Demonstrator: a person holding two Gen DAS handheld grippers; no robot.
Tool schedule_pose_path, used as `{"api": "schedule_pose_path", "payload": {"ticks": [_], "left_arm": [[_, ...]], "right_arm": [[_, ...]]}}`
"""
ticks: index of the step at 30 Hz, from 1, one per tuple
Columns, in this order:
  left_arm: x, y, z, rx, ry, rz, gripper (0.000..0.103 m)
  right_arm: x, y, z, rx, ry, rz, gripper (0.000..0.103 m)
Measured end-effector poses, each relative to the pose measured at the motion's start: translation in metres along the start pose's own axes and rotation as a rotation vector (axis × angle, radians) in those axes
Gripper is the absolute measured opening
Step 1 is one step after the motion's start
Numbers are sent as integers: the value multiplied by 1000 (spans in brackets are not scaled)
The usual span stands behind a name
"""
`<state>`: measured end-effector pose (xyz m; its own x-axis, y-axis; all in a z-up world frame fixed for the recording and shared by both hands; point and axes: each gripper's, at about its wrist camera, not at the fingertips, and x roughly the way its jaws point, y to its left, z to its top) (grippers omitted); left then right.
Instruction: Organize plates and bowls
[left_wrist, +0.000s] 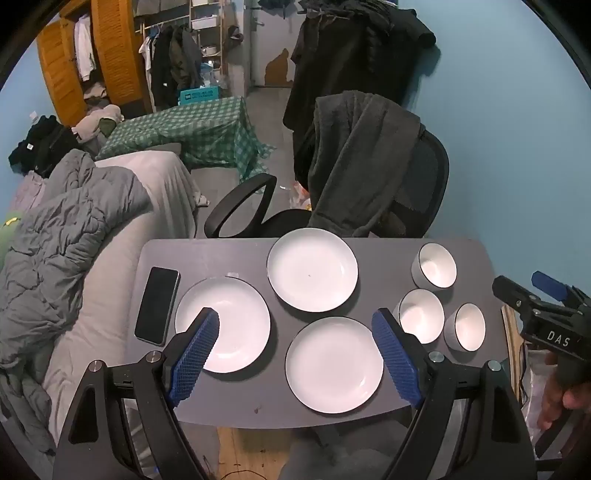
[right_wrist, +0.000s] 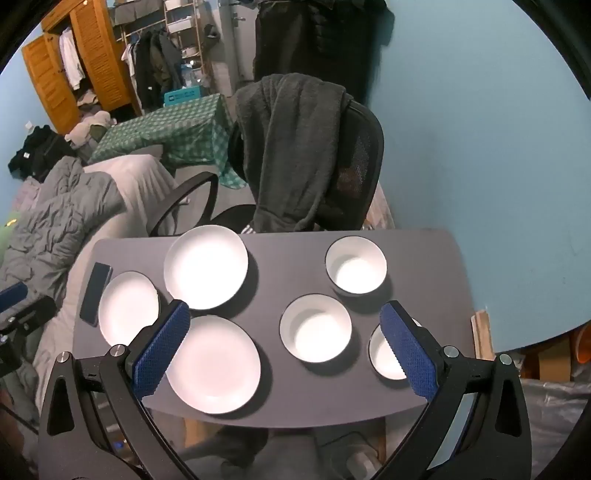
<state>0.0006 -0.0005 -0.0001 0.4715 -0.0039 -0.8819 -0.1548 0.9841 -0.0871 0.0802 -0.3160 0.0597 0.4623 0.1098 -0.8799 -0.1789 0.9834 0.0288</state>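
Observation:
Three white plates lie flat on the grey table (left_wrist: 373, 254): a left plate (left_wrist: 236, 317), a far plate (left_wrist: 312, 269) and a near plate (left_wrist: 334, 363). Three white bowls stand on the right: a far bowl (left_wrist: 436, 266), a middle bowl (left_wrist: 421, 314) and a near bowl (left_wrist: 467, 326). In the right wrist view the same plates (right_wrist: 207, 266) (right_wrist: 127, 304) (right_wrist: 216, 363) and bowls (right_wrist: 356, 264) (right_wrist: 316, 328) (right_wrist: 384, 356) show. My left gripper (left_wrist: 297, 317) is open and empty above the plates. My right gripper (right_wrist: 284, 310) is open and empty above the bowls; it also shows in the left wrist view (left_wrist: 546, 314).
A black phone (left_wrist: 157, 304) lies at the table's left edge. An office chair (left_wrist: 369, 173) draped with a grey garment stands behind the table. A bed with a grey duvet (left_wrist: 70, 236) is on the left. A blue wall (left_wrist: 517, 147) is on the right.

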Motion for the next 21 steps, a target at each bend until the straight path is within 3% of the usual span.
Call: {"api": "schedule_pose_path", "payload": {"ticks": [7,21], "left_arm": [[0,-5,7,26,-6,8,86],[-2,12,5,-52,-11,-10,86]], "right_arm": [[1,1,0,-4,5,3,101],[7,8,1,-19,11,24,101]]}}
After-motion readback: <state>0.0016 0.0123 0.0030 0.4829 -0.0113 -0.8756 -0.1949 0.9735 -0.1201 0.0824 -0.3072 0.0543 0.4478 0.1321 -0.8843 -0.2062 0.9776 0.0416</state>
